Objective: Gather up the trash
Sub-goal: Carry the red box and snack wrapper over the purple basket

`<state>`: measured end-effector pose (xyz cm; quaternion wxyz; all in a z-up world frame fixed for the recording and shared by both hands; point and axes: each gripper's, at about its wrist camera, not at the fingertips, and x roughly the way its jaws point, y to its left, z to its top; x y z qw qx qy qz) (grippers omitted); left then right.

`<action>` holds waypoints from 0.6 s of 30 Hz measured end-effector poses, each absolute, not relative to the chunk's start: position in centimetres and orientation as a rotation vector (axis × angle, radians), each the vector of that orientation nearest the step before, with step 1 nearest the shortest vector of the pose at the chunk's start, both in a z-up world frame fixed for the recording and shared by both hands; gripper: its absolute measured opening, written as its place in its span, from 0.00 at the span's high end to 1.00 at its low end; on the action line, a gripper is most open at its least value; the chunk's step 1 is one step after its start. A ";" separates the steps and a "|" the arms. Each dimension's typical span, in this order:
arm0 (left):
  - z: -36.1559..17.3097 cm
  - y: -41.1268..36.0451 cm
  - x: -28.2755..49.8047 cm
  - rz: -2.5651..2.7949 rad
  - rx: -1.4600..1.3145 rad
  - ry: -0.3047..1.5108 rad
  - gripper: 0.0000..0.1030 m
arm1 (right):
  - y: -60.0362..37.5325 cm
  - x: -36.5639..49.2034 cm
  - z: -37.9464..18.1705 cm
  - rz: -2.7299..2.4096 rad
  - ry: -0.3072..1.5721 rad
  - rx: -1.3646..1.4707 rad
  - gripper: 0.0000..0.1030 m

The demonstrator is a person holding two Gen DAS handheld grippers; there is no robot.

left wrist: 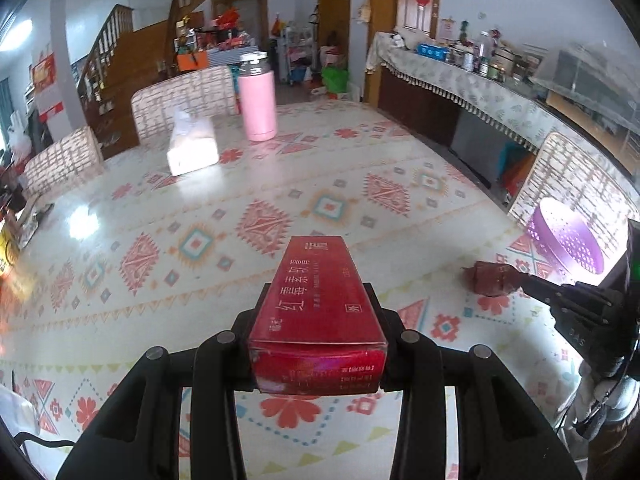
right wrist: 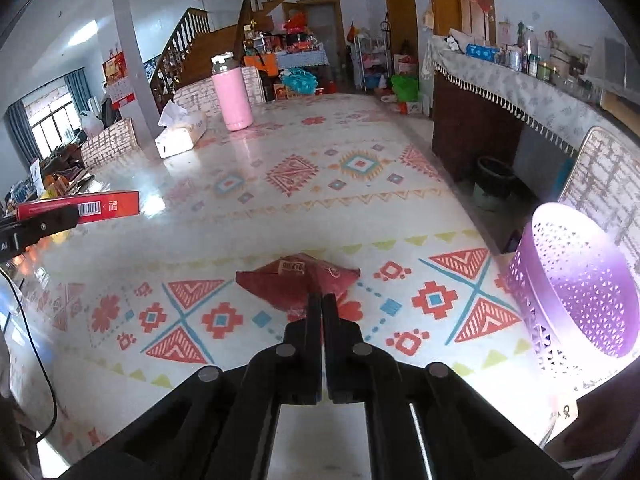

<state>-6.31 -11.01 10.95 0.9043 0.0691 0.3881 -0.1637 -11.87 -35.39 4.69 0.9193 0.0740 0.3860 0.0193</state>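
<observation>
Slippage threatens: right hand-held gripper (right wrist: 322, 300) pinches only a corner of the crumpled red wrapper (right wrist: 298, 282), while left hand-held gripper (left wrist: 320, 300) clamps the red carton (left wrist: 320, 300), far from the purple basket (right wrist: 576, 280).

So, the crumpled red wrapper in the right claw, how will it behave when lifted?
The red wrapper looks thin and creased, so probably floppy and very light. The right claw pinches only one edge, so it may sag or slip.

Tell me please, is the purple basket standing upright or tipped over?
Tipped. The purple basket leans on the table's right edge, its open mouth facing sideways so the perforated inside shows.
</observation>
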 end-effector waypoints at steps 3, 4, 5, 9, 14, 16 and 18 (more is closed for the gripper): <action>10.5 -11.8 -6.4 -0.358 0.137 0.818 0.62 | -35.9 -11.7 4.4 0.018 0.805 0.138 0.30; 10.3 -11.9 -6.4 -0.364 0.136 0.822 0.62 | -35.8 -11.8 4.5 0.018 0.792 0.129 0.20; 10.2 -12.2 -6.4 -0.367 0.137 0.825 0.62 | -35.8 -11.8 4.6 0.018 0.775 0.116 0.18; 9.7 -12.8 -6.4 -0.372 0.142 0.837 0.62 | -34.8 -10.0 4.1 0.045 0.799 0.076 0.18; 9.5 -13.9 -6.8 -0.349 0.182 0.836 0.62 | -34.1 -6.9 1.7 0.062 0.905 0.110 0.46; 9.5 -14.3 -6.8 -0.334 0.210 0.828 0.62 | -33.9 -7.1 1.8 0.048 0.894 0.107 0.56; 9.4 -14.8 -6.9 -0.330 0.234 0.823 0.62 | -34.1 -7.7 2.4 0.063 0.872 0.124 0.58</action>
